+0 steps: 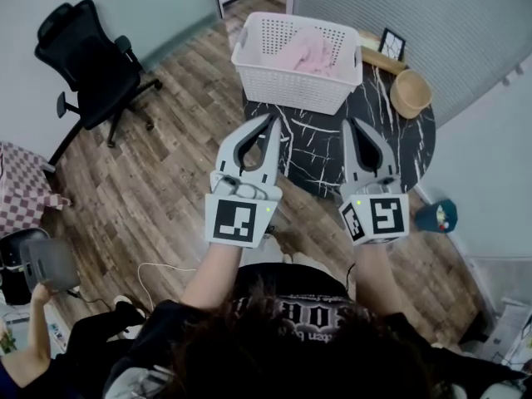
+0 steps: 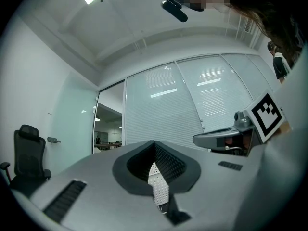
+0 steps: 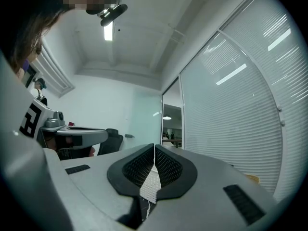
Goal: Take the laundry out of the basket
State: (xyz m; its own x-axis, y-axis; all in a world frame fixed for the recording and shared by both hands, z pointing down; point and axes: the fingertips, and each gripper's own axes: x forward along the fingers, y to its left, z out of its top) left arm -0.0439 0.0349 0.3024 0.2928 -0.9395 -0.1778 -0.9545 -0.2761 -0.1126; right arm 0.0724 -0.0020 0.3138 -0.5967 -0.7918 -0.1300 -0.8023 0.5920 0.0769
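A white slotted laundry basket (image 1: 299, 90) stands on the round black marble table (image 1: 316, 152), with pink laundry (image 1: 309, 52) heaped inside it. My left gripper (image 1: 270, 121) and right gripper (image 1: 347, 125) hover side by side over the table's near half, just short of the basket, both pointing at it. Each is shut with nothing between its jaws. In the left gripper view the jaws (image 2: 155, 143) meet, and a strip of the basket wall (image 2: 156, 179) shows below them. The right gripper view shows the same: closed jaws (image 3: 154, 147) over a sliver of basket (image 3: 150, 184).
A wooden bowl (image 1: 411, 92) and a small framed picture (image 1: 391, 43) sit on the table to the right of the basket. A black office chair (image 1: 87, 56) stands on the wood floor at left. Another person crouches at the lower left. Glass walls with blinds lie beyond.
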